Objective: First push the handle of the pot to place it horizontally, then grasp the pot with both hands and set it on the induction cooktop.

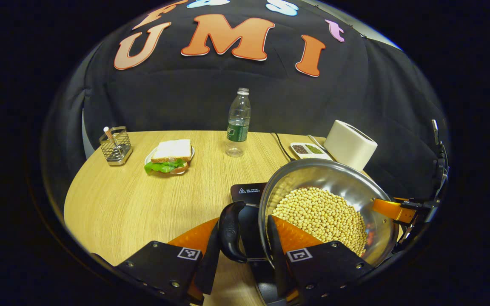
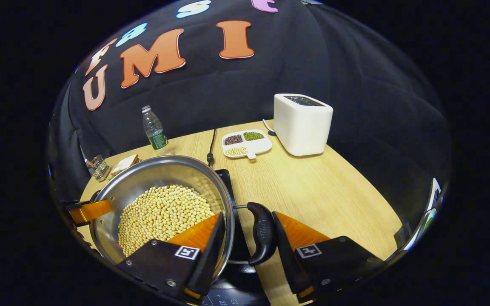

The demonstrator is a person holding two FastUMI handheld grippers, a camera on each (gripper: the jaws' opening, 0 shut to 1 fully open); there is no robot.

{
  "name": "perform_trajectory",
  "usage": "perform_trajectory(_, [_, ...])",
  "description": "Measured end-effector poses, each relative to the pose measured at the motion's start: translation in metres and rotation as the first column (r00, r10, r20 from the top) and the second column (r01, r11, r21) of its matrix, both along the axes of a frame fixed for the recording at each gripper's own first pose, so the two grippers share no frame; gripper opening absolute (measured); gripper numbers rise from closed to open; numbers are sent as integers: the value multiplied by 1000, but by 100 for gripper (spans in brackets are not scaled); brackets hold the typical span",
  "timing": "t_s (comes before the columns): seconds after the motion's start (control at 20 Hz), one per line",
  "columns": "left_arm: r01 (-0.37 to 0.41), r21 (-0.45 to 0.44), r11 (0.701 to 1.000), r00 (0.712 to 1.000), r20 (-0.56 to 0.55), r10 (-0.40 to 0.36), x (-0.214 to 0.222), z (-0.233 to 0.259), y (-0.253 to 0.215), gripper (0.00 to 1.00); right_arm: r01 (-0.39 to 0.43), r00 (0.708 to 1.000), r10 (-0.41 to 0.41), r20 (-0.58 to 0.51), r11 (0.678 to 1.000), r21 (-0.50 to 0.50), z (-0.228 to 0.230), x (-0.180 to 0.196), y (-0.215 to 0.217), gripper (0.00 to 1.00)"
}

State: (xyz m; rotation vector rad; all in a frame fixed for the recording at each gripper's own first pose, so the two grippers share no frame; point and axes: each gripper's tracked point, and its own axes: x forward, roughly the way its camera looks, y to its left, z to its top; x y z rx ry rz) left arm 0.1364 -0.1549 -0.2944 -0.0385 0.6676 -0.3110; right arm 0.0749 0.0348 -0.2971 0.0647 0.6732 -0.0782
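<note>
In the left gripper view, your left tongs (image 1: 245, 250) are sitting at the bottom centre, straddling the pot's (image 1: 328, 212) rim: one finger is lying inside against the wall, the other outside, with the black side handle (image 1: 231, 231) standing in the gap between them. Whether both fingers are actually pressing is hard to tell. The pot, full of pale beans (image 1: 321, 216), is occupying the lower right, over the black cooktop (image 1: 247, 193). At its far rim, right of the frame, your right tongs (image 1: 398, 210) are meeting the edge. Farther up the table (image 1: 126, 204), a sandwich plate (image 1: 170, 157), a wire rack (image 1: 116, 145), a water bottle (image 1: 238, 123), a divided dish (image 1: 311, 149) and a white toaster (image 1: 350, 143) are standing.

In the right gripper view, your right tongs (image 2: 245, 248) are straddling the pot (image 2: 164, 199) rim at the bottom centre in the same way, its other handle (image 2: 262, 231) between the fingers. The pot is filling the lower left, above the cooktop (image 2: 228, 178). The left tongs (image 2: 89, 210) are touching the far rim at the left. The toaster (image 2: 302, 123) and dish (image 2: 246, 143) are sitting upper centre, the bottle (image 2: 155, 129) to their left.
</note>
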Motion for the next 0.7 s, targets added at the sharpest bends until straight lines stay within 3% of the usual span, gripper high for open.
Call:
perform_trajectory(0.1, [-23,15,1000,999,35,22,-1,12,12,66,-7,999,7,41,1000,1,12,0,2,87])
perform_trajectory(0.2, [-43,-3,999,997,65,43,-4,25,20,76,-15,997,16,74,1000,-8,24,-2,2,95])
perform_trajectory(0.45, [-104,55,993,970,226,89,-11,85,56,77,-25,983,31,179,999,-37,71,-5,3,95])
perform_trajectory(0.6, [-114,6,993,952,286,107,-22,129,65,76,-63,962,78,262,996,-66,114,-8,12,95])
perform_trajectory(0.7, [-160,3,987,924,351,149,-21,163,90,76,-78,942,105,319,992,-96,147,-12,15,94])
